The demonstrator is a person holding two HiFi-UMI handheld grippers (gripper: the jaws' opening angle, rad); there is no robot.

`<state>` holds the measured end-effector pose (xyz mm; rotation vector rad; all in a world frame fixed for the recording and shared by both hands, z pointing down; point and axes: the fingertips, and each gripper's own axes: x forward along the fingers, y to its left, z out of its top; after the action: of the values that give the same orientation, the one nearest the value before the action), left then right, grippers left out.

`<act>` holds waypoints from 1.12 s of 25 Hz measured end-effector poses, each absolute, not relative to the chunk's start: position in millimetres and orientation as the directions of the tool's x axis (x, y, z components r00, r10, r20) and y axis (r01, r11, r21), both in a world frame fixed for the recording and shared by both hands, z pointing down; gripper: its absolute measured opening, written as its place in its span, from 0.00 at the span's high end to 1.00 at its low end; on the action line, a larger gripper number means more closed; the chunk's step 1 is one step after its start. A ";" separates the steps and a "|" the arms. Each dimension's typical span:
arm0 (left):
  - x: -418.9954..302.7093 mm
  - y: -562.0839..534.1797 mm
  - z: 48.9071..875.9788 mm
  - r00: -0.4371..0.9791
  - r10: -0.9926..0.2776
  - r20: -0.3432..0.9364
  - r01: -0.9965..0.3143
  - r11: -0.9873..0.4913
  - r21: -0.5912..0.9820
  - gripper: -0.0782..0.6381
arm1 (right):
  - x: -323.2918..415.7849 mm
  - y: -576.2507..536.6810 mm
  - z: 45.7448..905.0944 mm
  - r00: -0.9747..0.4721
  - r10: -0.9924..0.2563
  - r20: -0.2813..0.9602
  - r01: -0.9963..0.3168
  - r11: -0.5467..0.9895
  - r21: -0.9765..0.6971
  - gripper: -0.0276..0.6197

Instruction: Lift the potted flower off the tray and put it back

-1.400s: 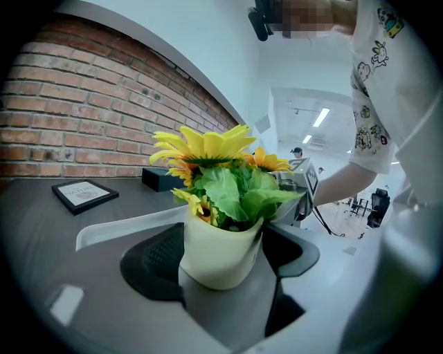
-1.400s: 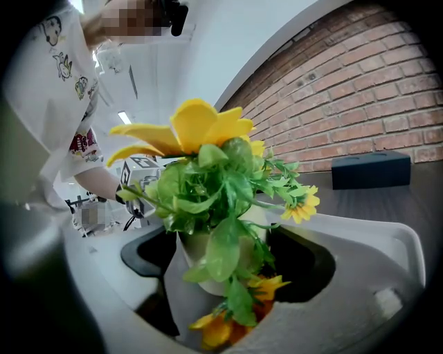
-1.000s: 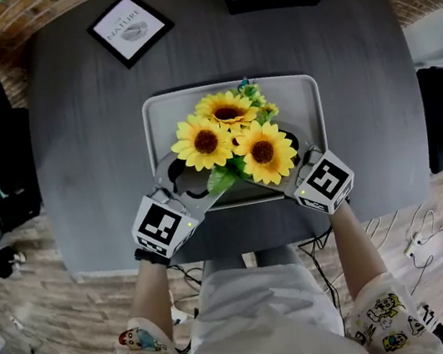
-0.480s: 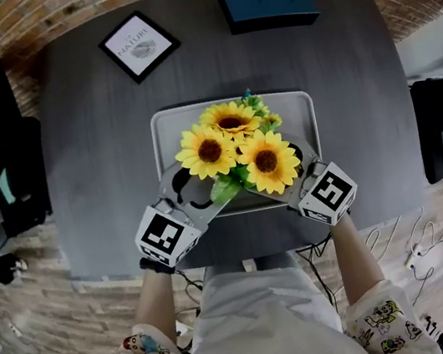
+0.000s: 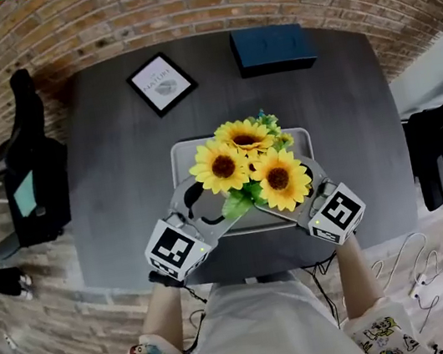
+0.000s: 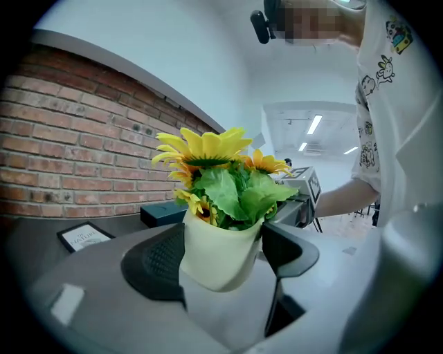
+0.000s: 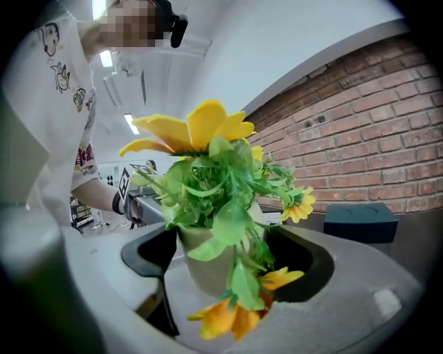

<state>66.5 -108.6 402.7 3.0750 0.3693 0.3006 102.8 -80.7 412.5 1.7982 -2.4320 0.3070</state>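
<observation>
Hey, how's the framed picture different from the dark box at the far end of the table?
The framed picture is white inside a black frame; the box is solid dark blue. The picture lies turned askew, while the box sits nearly square to the far edge of the table. In the head view the picture is left of the box. Both lie flat on the table, beyond the tray.
</observation>
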 end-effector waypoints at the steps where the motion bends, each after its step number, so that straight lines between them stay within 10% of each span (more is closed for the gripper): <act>1: 66.2 -108.1 396.3 0.954 0.236 0.184 0.231 -0.972 0.048 0.38 | 102.5 -80.3 406.0 -0.296 -0.935 0.195 -0.955 0.282 -0.094 0.31; 28: 14.3 -55.6 294.9 0.977 0.187 0.098 0.182 -0.982 0.053 0.38 | 53.8 -27.0 299.9 -0.302 -0.946 0.118 -0.952 0.305 0.005 0.32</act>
<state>14.3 -55.6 294.9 3.0802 0.2878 0.1595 53.8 -27.0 299.9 1.7934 -2.4560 0.0996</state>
